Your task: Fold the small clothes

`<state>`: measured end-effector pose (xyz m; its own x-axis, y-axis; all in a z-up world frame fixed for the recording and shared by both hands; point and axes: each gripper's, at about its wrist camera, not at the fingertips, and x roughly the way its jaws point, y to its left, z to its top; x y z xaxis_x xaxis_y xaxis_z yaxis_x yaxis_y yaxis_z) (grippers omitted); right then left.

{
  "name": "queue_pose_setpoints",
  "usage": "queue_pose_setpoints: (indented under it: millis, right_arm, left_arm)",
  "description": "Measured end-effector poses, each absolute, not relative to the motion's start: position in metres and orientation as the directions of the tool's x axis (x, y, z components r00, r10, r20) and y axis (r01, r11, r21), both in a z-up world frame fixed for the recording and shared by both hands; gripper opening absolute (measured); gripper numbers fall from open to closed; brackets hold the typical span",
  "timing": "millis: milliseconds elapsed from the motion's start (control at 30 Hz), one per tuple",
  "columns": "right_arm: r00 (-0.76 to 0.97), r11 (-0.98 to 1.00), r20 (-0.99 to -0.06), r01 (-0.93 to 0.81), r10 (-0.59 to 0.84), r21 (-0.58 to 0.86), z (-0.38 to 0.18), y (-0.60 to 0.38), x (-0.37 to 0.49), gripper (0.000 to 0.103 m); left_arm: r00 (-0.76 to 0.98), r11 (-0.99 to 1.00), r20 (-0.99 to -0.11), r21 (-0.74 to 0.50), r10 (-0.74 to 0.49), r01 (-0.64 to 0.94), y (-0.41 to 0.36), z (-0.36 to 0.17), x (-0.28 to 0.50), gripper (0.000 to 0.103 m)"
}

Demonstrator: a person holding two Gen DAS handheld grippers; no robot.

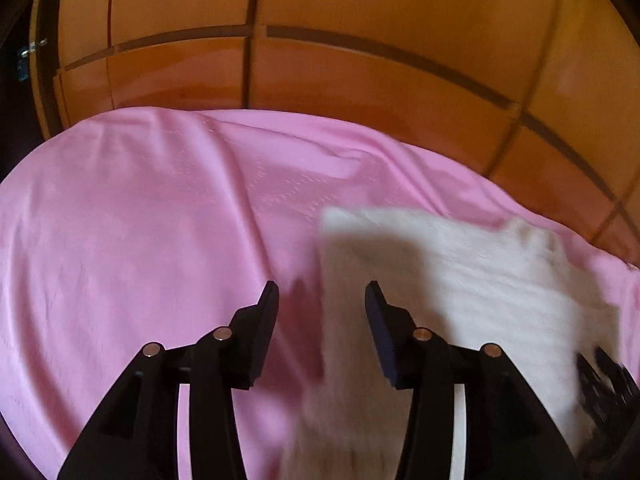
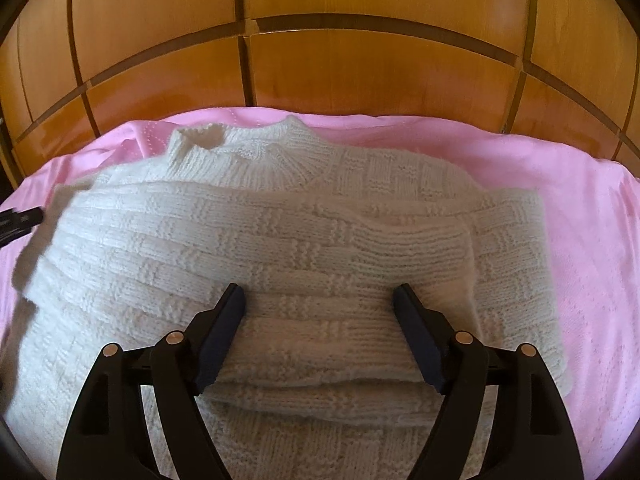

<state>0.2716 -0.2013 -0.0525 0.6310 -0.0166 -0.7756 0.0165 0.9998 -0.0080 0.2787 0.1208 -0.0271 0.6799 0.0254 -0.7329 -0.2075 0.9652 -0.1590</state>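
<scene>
White knit sweater [image 2: 280, 240] lies partly folded on pink sheet [image 2: 600, 260], collar on the far side. Right gripper [image 2: 320, 300] released, jaws spread wide over a folded layer just beneath, pads not pressing. Left gripper [image 1: 322, 296] released; blurred sweater edge [image 1: 440, 272] lies between and right of its jaws, ungripped. Wooden cabinet [image 2: 360, 72] beyond.

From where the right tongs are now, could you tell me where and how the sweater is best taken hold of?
Probably the near edge of the folded layer on the sweater, directly between the open right tongs. Come from the near side, low along the cloth: that doubled edge stands raised and runs crosswise, so one pad can slip under it.
</scene>
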Motion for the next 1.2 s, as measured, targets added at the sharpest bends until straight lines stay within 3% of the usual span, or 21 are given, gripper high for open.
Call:
queue_pose_setpoints:
  millis: [167, 267, 700, 1200]
  right_arm:
    - [0.632, 1.0, -0.775, 0.021, -0.005, 0.01, -0.04, -0.203, 0.267, 0.083]
    - [0.642, 0.997, -0.766, 0.051, 0.011, 0.057, -0.027, -0.211, 0.249, 0.089]
    - [0.567, 0.99, -0.824, 0.127, -0.027, 0.055, -0.019, -0.267, 0.128, 0.089]
    - [0.493, 0.979, -0.87, 0.174, 0.009, 0.109, -0.034, -0.29, 0.068, 0.089]
  left_arm:
    - [0.657, 0.978, -0.754, -0.139, -0.002, -0.157, 0.105, -0.026, 0.224, 0.047]
    - [0.657, 0.981, -0.754, -0.13, -0.004, -0.144, 0.101, -0.023, 0.196, 0.055]
    - [0.674, 0.98, -0.739, -0.134, 0.001, -0.149, 0.107, -0.009, 0.118, 0.06]
    - [0.678, 0.977, -0.735, -0.151, -0.01, -0.15, 0.113, -0.009, 0.081, 0.064]
